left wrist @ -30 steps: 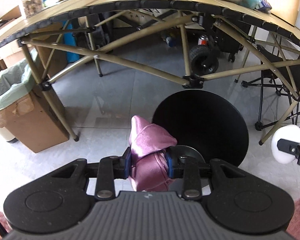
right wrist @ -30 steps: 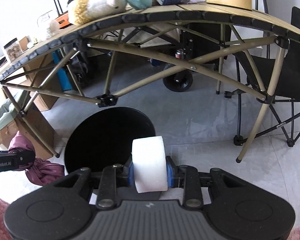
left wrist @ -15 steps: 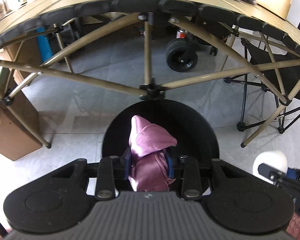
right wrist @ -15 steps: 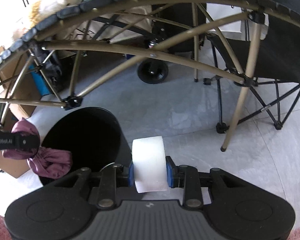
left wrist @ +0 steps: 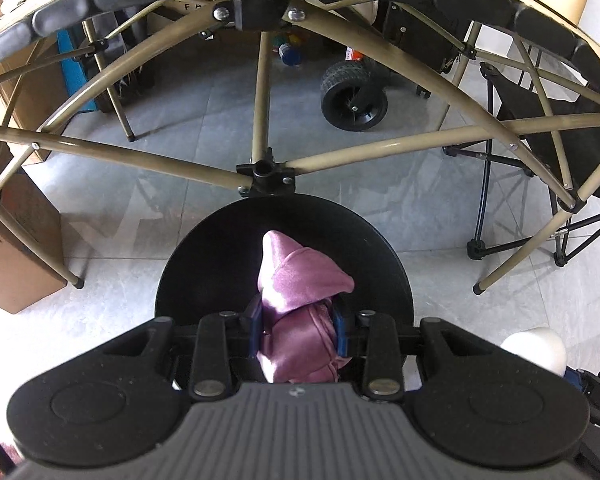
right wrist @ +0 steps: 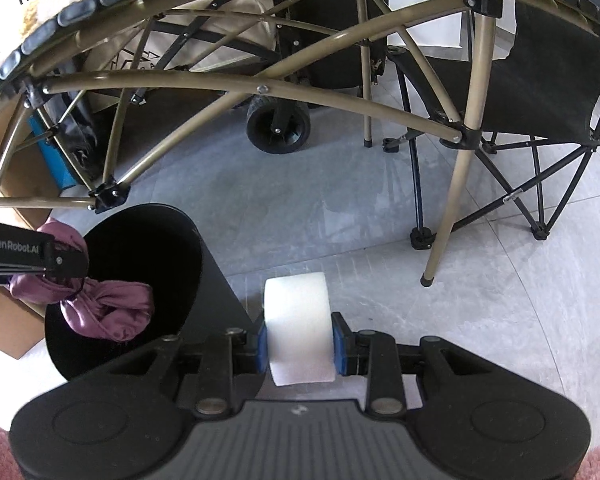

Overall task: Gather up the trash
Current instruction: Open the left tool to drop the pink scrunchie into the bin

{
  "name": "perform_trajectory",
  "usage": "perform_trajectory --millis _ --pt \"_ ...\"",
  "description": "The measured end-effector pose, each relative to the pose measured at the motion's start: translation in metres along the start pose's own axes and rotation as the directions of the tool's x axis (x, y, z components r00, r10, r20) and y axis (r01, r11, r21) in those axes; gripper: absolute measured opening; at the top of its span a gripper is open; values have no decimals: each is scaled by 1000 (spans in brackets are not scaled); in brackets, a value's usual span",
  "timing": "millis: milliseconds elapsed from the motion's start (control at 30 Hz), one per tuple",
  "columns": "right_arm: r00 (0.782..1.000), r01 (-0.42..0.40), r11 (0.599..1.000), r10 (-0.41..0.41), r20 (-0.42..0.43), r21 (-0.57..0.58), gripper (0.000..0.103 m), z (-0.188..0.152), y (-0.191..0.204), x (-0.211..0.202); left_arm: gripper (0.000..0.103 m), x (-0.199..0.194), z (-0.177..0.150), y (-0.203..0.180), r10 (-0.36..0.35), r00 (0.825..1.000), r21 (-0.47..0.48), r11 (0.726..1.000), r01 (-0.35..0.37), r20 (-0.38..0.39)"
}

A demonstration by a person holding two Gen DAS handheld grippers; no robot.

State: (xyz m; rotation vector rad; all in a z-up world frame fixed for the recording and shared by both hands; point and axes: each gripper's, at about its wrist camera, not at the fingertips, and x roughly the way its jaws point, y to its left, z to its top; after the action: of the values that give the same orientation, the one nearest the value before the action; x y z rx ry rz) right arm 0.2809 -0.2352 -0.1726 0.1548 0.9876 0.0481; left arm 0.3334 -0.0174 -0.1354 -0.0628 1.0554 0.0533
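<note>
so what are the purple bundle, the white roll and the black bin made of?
Purple bundle: satin-like fabric, going by its glossy sheen, soft folds and knot. White roll: matte, slightly fibrous surface, probably tissue paper, possibly foam. Black bin: smooth matte wall, likely plastic, though coated metal is possible.

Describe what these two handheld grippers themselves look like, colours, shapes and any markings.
Both are matte black. The left gripper and right gripper each have blue finger pads, linkage bars with silver pivot bolts, two rounded lobes and a ribbed grey centre plate. The left one's side reads GenRobot.AI in white. No cables visible.
</note>
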Motion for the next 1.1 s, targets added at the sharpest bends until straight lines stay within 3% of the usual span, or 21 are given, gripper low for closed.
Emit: perform_trajectory --millis 233,333,367,400,467,1100 --pt "1000 -1 1000 1 1 -4 29 -1 1 0 34 2 1 2 6 1000 -9 1000 -6 -10" --pt "1000 -1 1000 1 2 -4 29 -1 3 0 42 1 1 1 18 1000 -9 1000 -18 -4" --pt "1000 -1 1000 1 1 -4 29 0 3 0 55 0 1 1 21 1000 -6 1000 -21 0" --pt "1000 -1 1000 1 2 -4 29 -1 2 0 77 -2 1 0 24 1000 -5 1000 -24 5" --pt "1000 -1 1000 1 1 -5 29 -1 2 0 103 -6 1 1 38 999 -14 999 -38 15" --pt "1000 -21 1000 21 12 -19 29 1 9 -4 103 -4 -3 9 30 997 -13 999 -31 -70"
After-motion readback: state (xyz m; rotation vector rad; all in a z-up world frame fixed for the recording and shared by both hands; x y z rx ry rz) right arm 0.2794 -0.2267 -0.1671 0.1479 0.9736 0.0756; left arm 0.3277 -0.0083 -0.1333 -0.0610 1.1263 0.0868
